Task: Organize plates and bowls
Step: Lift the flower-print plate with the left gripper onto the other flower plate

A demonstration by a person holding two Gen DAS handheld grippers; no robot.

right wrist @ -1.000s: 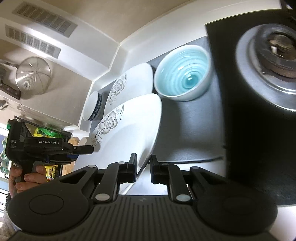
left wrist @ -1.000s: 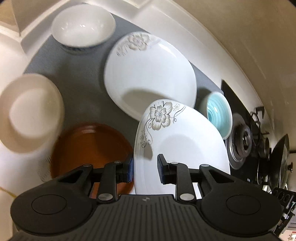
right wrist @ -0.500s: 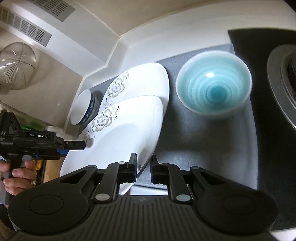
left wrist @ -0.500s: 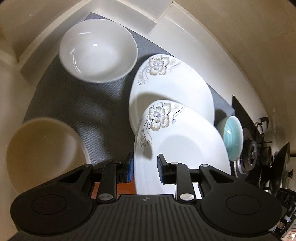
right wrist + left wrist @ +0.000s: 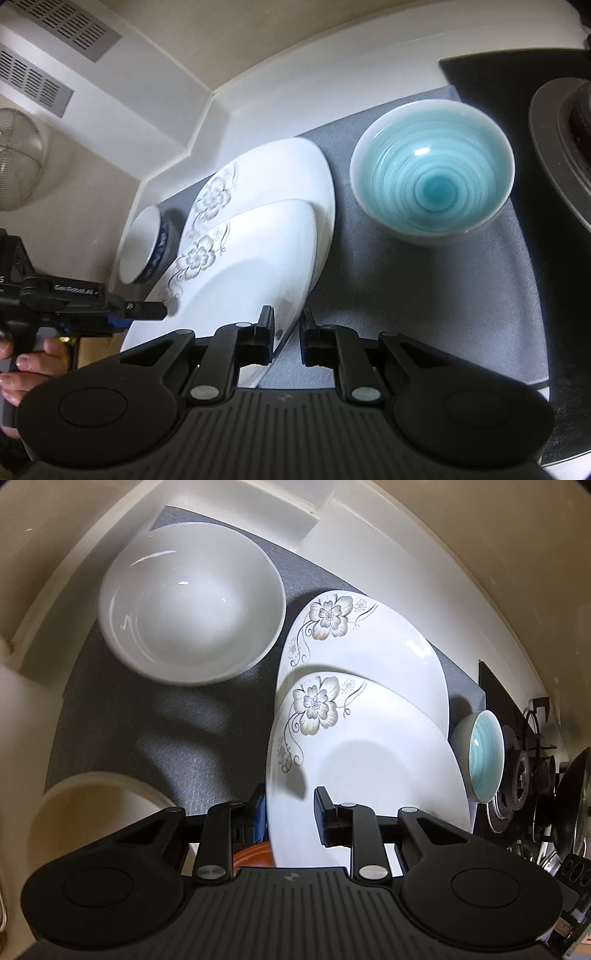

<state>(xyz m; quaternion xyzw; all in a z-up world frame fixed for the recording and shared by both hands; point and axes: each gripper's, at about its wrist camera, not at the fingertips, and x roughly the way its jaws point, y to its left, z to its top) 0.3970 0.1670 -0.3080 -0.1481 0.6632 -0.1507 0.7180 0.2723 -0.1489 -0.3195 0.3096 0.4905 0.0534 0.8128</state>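
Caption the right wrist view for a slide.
Both grippers grip the upper floral plate over its twin, beside a teal bowl.

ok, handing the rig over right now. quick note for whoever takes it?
Left tongs: shut on the upper floral plate, at its left rim.
Right tongs: shut on the same plate's right rim.
The plate is carried over the lower floral plate on the grey mat; whether they touch I cannot tell.
White bowl, teal bowl and cream bowl stand singly.
Left: seat the plate, release, then sort the bowls.
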